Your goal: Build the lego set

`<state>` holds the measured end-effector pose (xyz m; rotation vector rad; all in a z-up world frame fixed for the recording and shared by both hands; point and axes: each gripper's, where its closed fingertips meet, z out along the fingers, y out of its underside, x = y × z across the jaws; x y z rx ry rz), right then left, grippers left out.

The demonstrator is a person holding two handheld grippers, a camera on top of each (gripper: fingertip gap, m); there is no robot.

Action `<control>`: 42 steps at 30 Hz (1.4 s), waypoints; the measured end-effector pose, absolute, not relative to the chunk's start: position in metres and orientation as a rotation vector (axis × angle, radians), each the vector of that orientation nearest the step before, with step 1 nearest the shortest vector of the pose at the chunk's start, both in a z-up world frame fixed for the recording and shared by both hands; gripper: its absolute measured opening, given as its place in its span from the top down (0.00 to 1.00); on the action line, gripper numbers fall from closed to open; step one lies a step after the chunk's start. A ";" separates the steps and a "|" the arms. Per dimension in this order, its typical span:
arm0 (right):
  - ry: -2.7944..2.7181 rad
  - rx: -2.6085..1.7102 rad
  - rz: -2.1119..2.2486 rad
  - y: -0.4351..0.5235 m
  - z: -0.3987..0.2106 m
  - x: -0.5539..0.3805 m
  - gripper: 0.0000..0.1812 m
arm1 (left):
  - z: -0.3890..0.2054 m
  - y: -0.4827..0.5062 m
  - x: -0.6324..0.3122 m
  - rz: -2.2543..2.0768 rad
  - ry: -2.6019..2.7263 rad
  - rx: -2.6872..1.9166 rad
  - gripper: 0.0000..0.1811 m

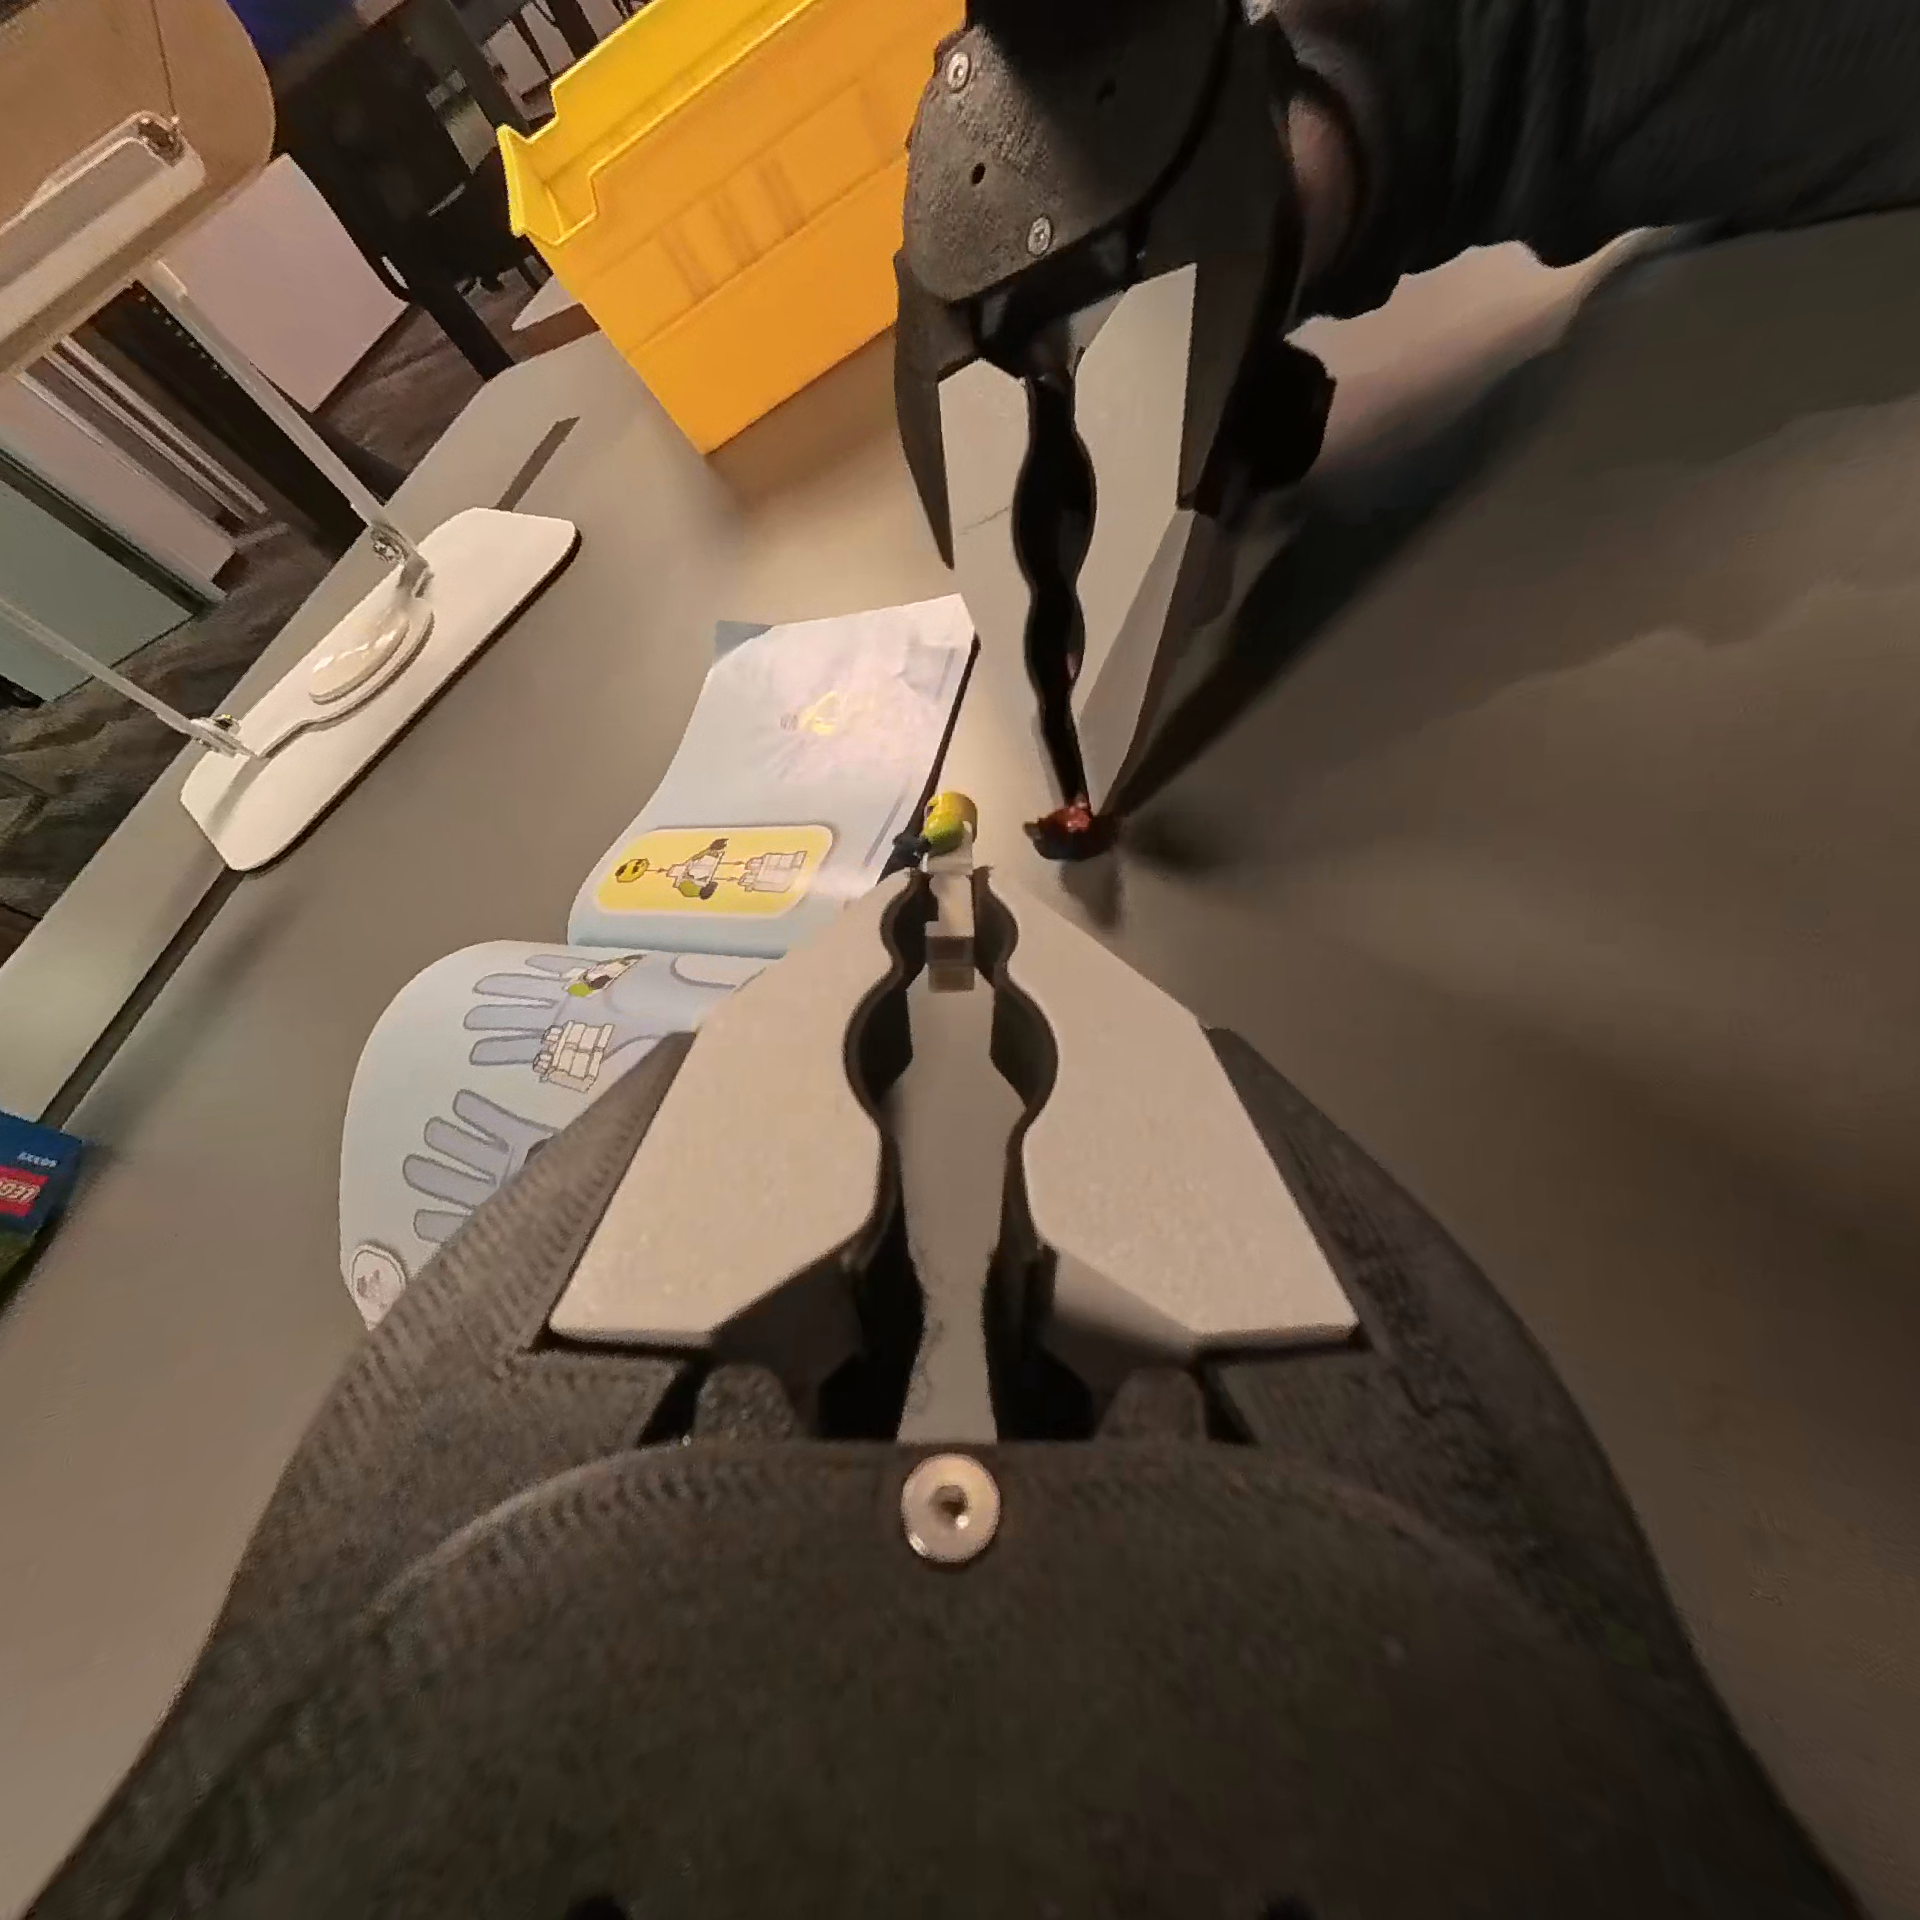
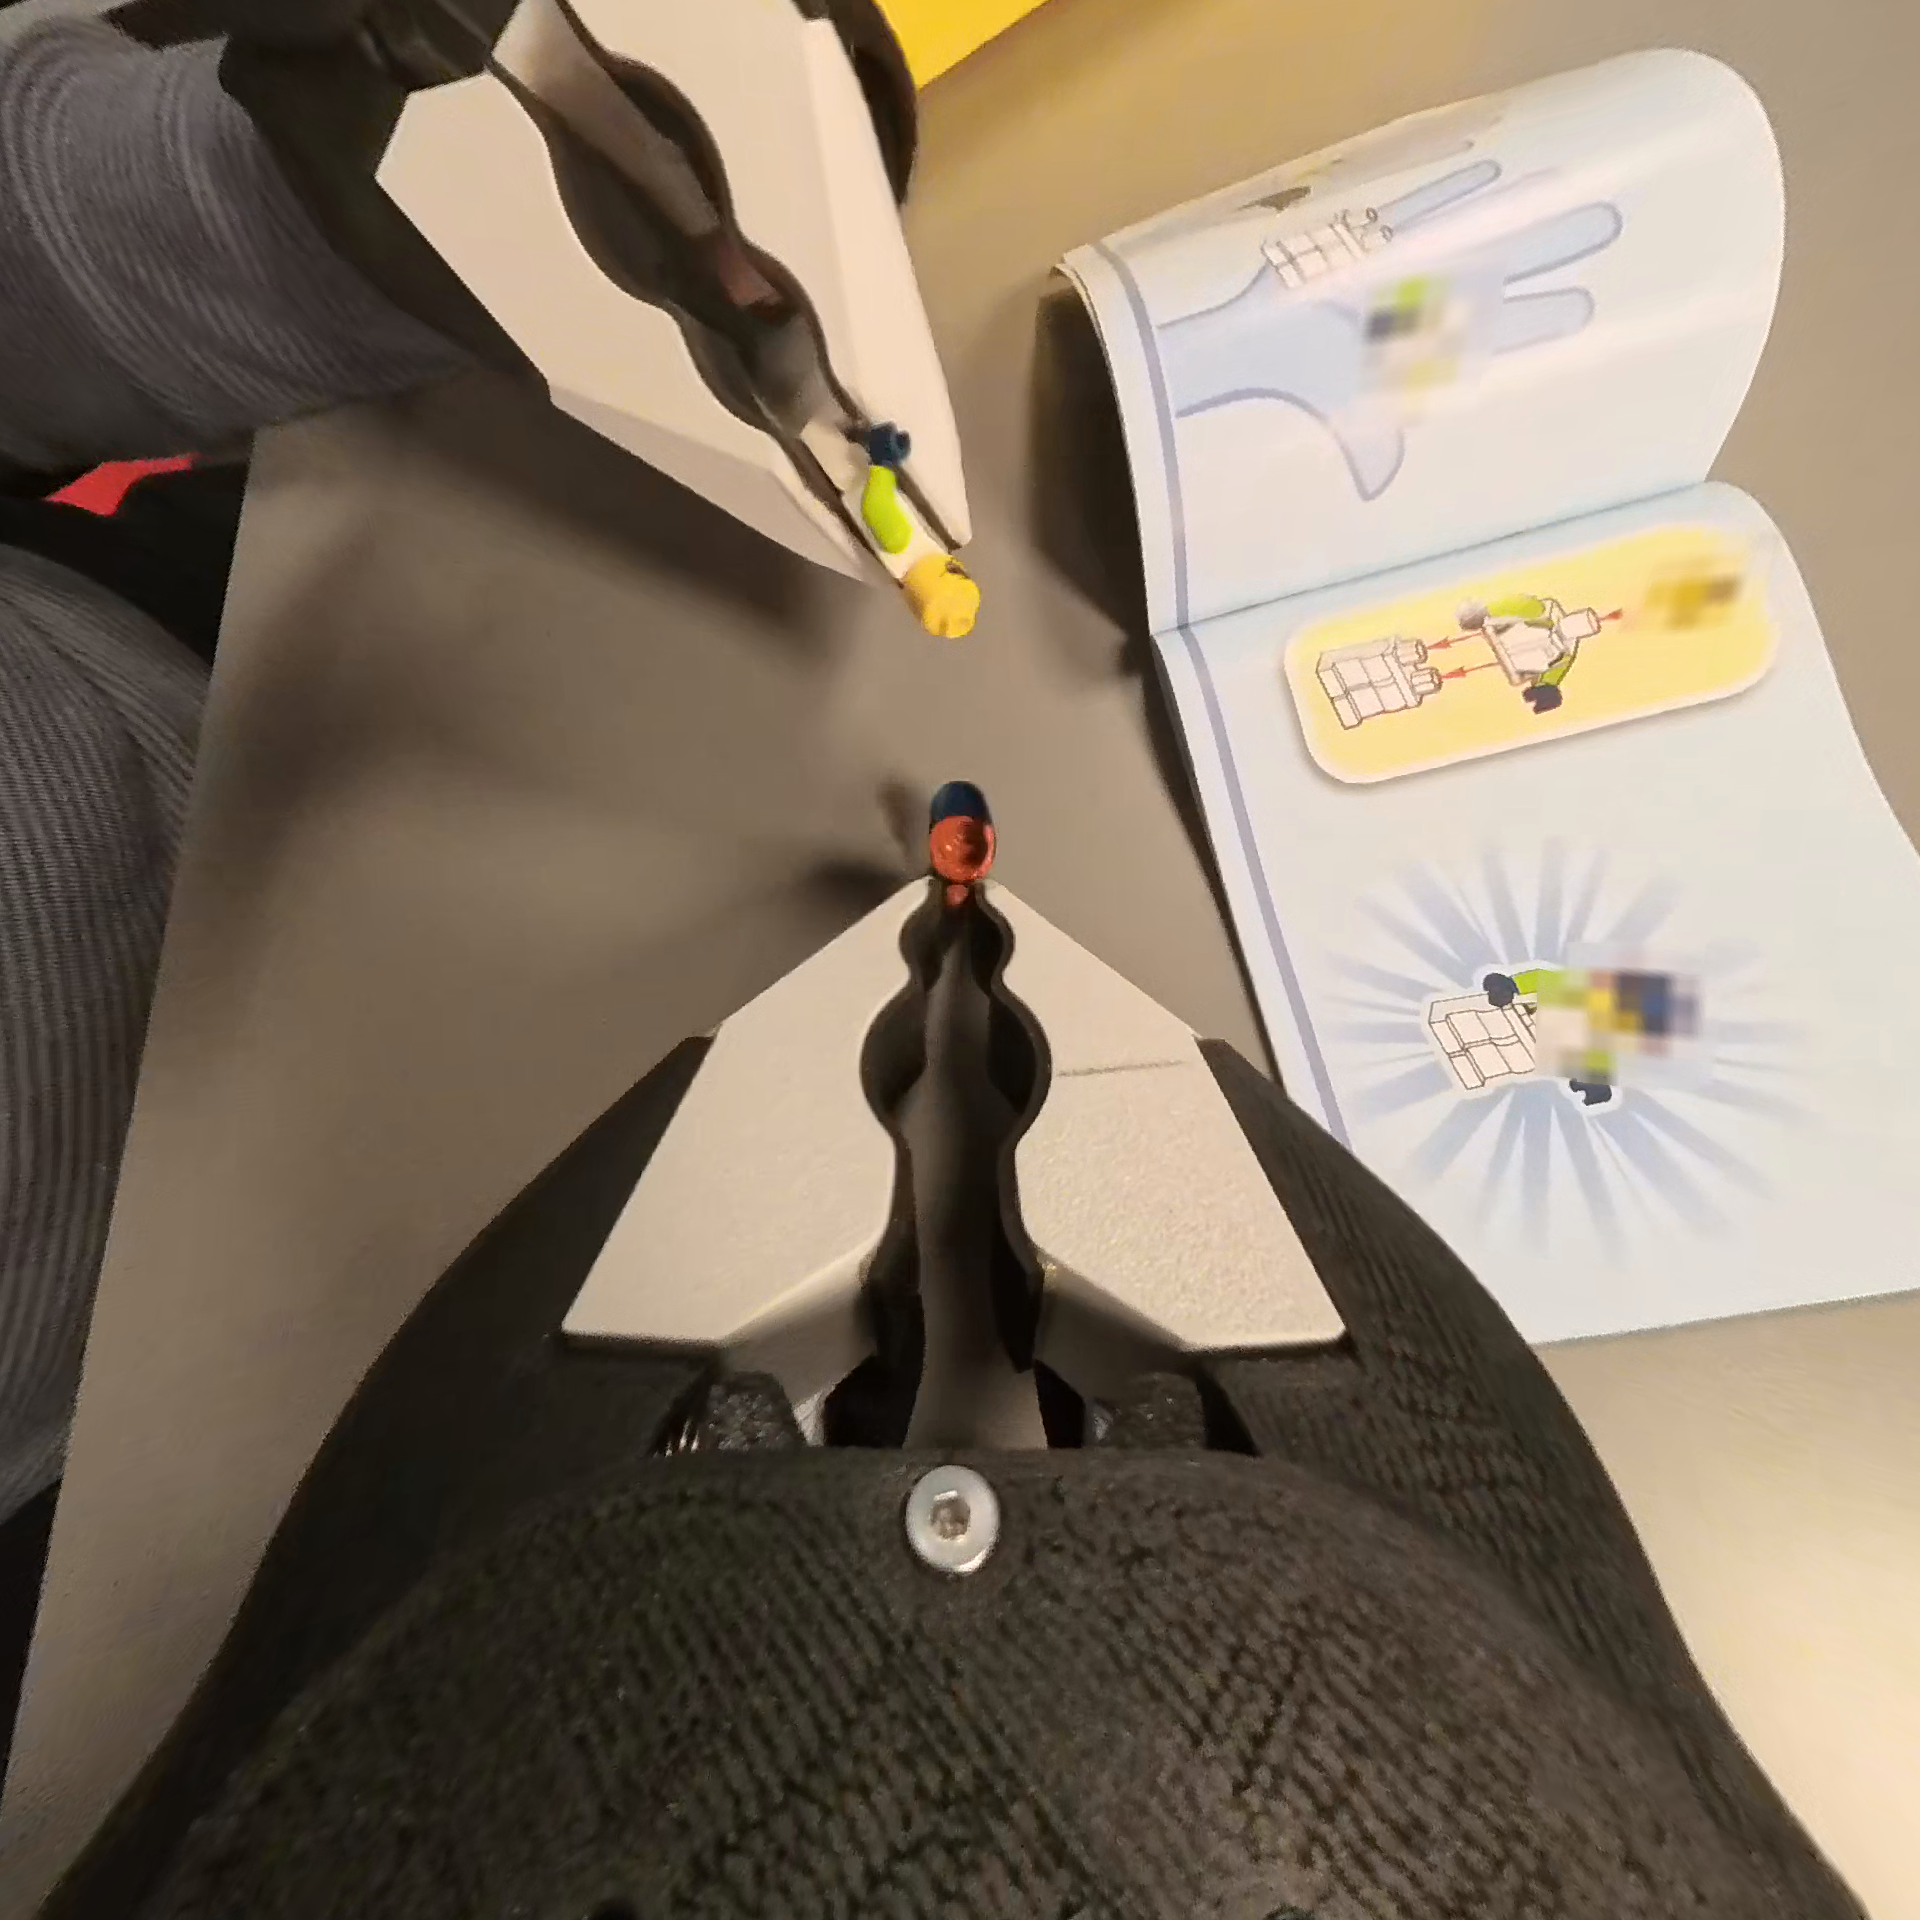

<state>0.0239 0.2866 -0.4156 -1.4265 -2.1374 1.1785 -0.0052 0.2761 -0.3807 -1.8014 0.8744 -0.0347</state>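
Grey tabletop point(image 2: 520, 727) under me, open instruction booklet point(image 2: 1507, 727) as my landmark. My left gripper point(image 1: 948, 883) clamps the minifigure point(image 1: 951, 831) by its legs, just beside the booklet's edge. My right gripper point(image 2: 956, 888) pinches a small reddish-brown hair piece point(image 2: 961, 847) nearby. Both look light, hard, slick; I judge the torso sides a safer hold.

Yellow bin point(image 1: 717, 239), white lamp base point(image 1: 384, 665) — grey table point(image 1: 1507, 935)
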 end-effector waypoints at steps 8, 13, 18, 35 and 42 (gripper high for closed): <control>-1.986 -1.179 0.763 0.309 -0.404 0.001 0.99 | -0.376 0.281 -0.012 -0.119 0.676 -1.874 0.97; -1.887 -0.986 0.323 0.319 -0.397 -0.012 0.99 | -0.383 0.285 -0.013 -0.165 0.581 -1.963 0.97; -1.842 -0.918 0.096 0.320 -0.396 -0.015 0.99 | -0.388 0.290 -0.018 -0.172 0.488 -2.023 0.97; -1.827 -1.197 0.002 0.301 -0.414 -0.006 0.99 | -0.413 0.286 -0.010 -0.219 0.449 -2.213 0.96; -1.812 -1.211 0.035 0.292 -0.414 -0.007 0.98 | -0.416 0.283 -0.012 -0.197 0.472 -2.228 0.96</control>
